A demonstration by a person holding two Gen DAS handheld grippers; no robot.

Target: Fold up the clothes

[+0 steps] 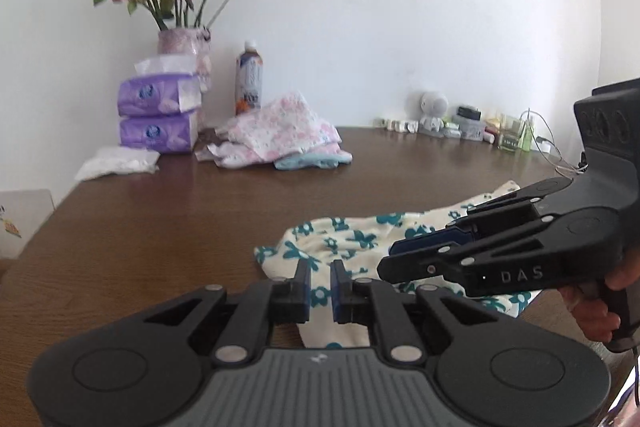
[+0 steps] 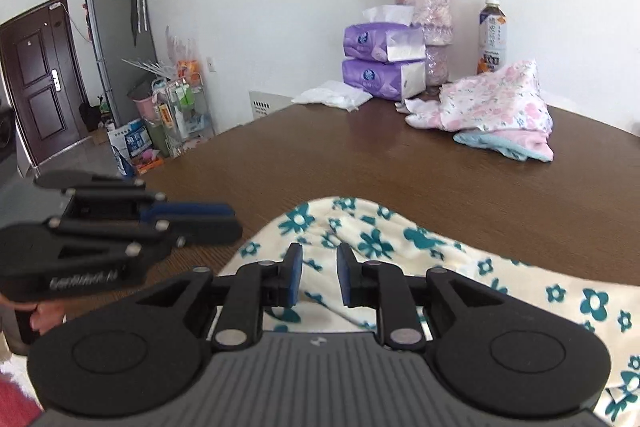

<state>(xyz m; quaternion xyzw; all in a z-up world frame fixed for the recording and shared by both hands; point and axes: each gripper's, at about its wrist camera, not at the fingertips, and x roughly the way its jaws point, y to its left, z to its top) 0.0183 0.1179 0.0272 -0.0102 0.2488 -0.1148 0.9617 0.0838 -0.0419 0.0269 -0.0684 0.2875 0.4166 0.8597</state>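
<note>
A cream garment with teal flowers (image 1: 340,239) (image 2: 400,239) lies rumpled on the brown table (image 1: 160,227) near its front edge. My left gripper (image 1: 321,283) hovers over the garment's left end, its blue-padded fingers a narrow gap apart with nothing between them. In the right wrist view the left gripper (image 2: 236,223) points in from the left, tips at the cloth's edge. My right gripper (image 2: 318,275) sits over the middle of the garment, open a little wider and holding nothing. The left wrist view shows the right gripper (image 1: 390,255) coming in from the right, held by a hand (image 1: 600,311).
A pile of pink floral and light blue clothes (image 1: 280,135) (image 2: 492,107) lies at the back of the table. Beside it stand purple tissue packs (image 1: 158,115), a vase of roses (image 1: 184,43) and a bottle (image 1: 249,83). Small items (image 1: 460,127) line the far right wall.
</note>
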